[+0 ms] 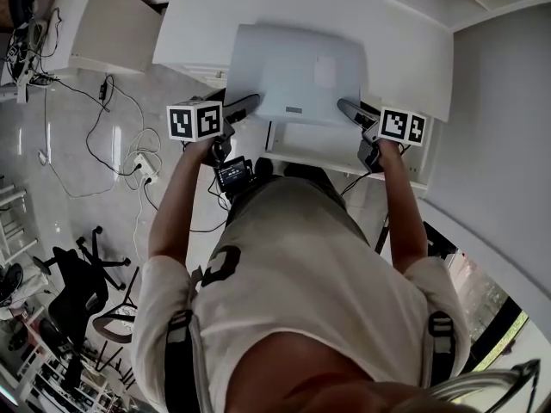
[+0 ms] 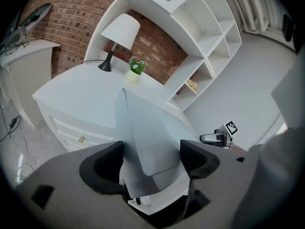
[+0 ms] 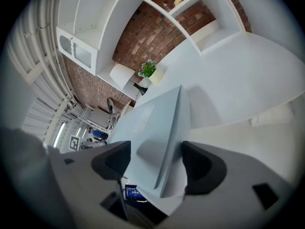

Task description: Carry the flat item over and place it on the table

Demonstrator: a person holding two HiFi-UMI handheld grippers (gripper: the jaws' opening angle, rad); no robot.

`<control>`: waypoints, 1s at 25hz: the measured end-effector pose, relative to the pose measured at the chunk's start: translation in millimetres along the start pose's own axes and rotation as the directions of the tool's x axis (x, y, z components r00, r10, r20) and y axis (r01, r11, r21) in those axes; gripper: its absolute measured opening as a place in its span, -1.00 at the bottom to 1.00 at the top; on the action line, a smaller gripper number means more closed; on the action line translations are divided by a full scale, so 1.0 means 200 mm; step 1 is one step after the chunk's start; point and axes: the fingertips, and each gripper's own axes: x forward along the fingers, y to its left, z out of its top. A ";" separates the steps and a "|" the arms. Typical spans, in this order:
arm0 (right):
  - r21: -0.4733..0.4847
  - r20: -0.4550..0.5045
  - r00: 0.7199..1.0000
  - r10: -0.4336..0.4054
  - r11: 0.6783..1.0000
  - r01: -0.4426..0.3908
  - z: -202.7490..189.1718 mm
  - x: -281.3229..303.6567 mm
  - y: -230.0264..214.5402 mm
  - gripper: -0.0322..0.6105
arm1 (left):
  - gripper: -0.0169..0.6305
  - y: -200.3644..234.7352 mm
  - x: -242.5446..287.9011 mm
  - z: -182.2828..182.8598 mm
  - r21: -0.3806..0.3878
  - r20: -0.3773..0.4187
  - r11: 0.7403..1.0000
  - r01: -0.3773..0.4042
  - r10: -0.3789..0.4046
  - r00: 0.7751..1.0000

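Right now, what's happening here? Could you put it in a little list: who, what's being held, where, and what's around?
Holder: a person with a gripper in each hand
Item: flat grey item, like a closed laptop
Left gripper: closed on the item's near left corner
Right gripper: closed on its near right corner
Where: over the white table, near edge past the table's front
On table: lamp, small potted plant
Beside it: white shelf unit

Pale grey flat item (image 1: 293, 71), white table (image 1: 405, 50), red brick wall (image 2: 71, 23).
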 end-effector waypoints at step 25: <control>0.016 -0.046 0.997 0.068 0.998 -0.067 0.08 0.06 -0.12 0.10 | 0.18 0.12 0.19 0.02 -0.098 -0.007 0.984 -0.148 0.148 0.989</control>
